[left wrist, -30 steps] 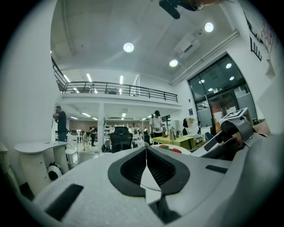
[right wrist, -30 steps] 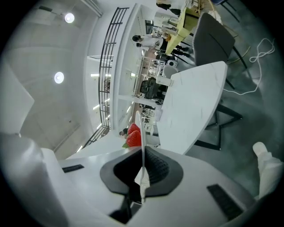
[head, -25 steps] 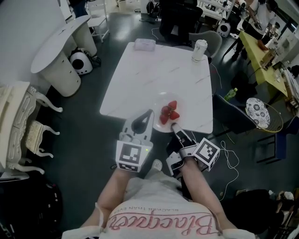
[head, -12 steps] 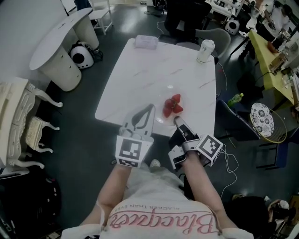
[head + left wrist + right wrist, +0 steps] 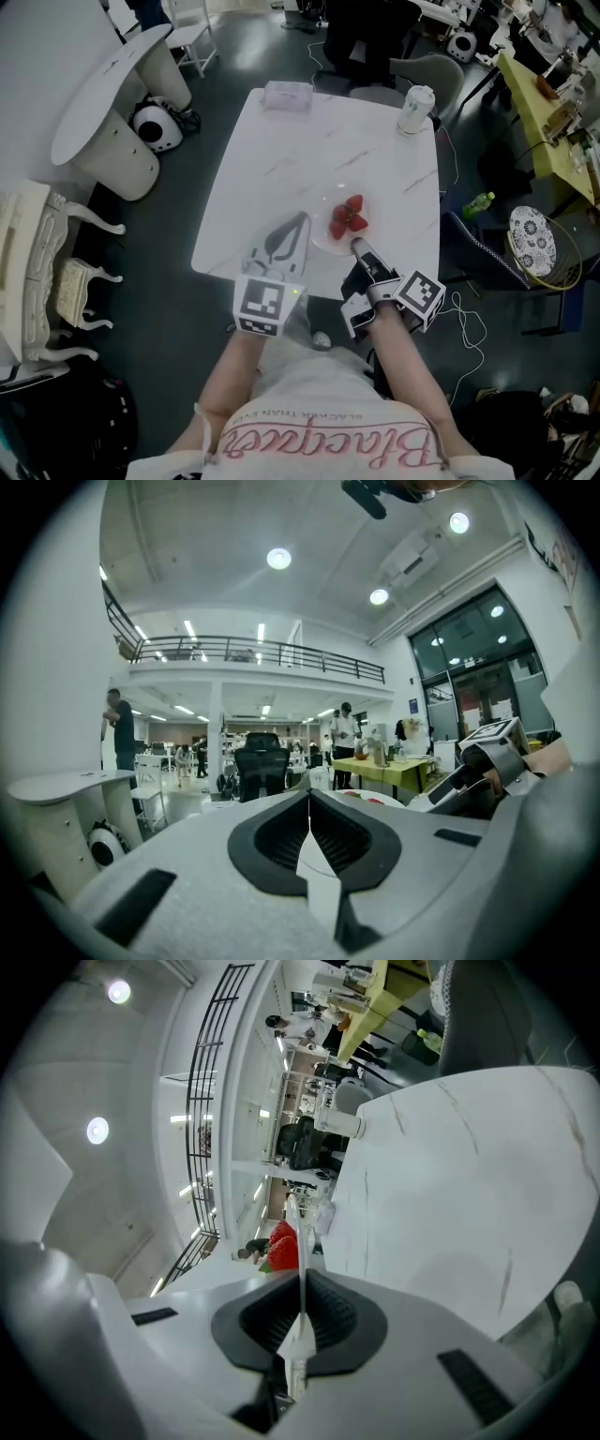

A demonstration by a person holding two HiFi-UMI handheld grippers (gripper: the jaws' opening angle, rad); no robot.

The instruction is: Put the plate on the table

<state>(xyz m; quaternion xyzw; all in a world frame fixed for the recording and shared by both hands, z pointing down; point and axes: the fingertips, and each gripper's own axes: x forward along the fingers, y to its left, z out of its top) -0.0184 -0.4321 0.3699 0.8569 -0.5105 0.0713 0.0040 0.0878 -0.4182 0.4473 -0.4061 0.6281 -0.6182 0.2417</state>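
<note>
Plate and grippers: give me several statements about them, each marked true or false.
1. The plate holds red strawberries. True.
2. The right gripper is clamped on the plate's rim. True.
3. The left gripper grips the plate too. False: its jaws are together on nothing, and it sits beside the plate.
4. A cup stands at the near left corner of the table. False: it stands at the far right corner.
</note>
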